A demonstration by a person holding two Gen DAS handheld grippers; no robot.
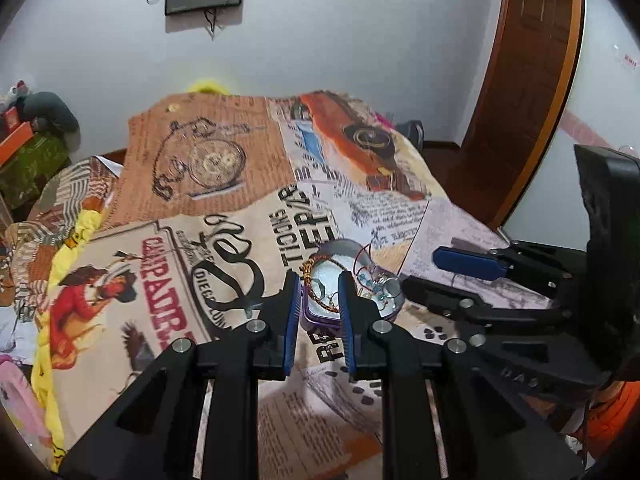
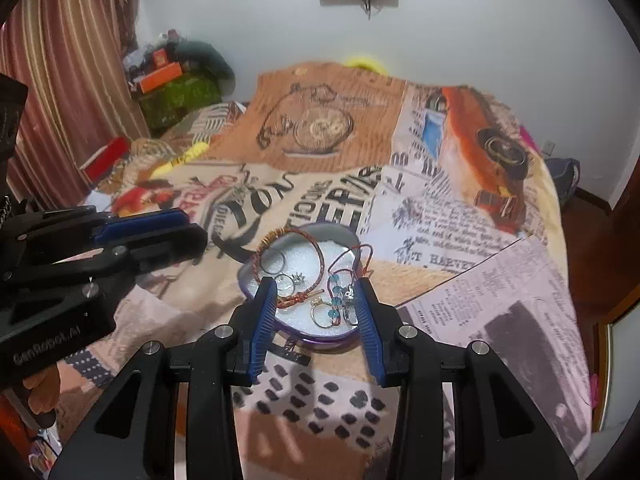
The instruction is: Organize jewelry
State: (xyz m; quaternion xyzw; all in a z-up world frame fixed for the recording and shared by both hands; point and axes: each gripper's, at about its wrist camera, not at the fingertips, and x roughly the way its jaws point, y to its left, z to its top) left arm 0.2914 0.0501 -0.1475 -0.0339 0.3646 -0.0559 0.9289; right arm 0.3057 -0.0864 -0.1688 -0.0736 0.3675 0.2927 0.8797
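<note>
Two grippers are in your hands above the bed [image 2: 500, 300], whose blanket is printed with newspaper pages and an orange car. Your right gripper [image 2: 318, 292] has its jaws apart, framing the purple-rimmed jewelry tray [image 2: 280, 332] without touching anything. In the tray lie a red braided bracelet [image 2: 320, 260], several rings [image 2: 322, 314] and a strand of blue beads [image 2: 334, 292] with a red cord looping over the rim. Your left gripper [image 1: 320, 284] hangs over the same tray with its jaws narrowly apart and nothing pinched between them.
</note>
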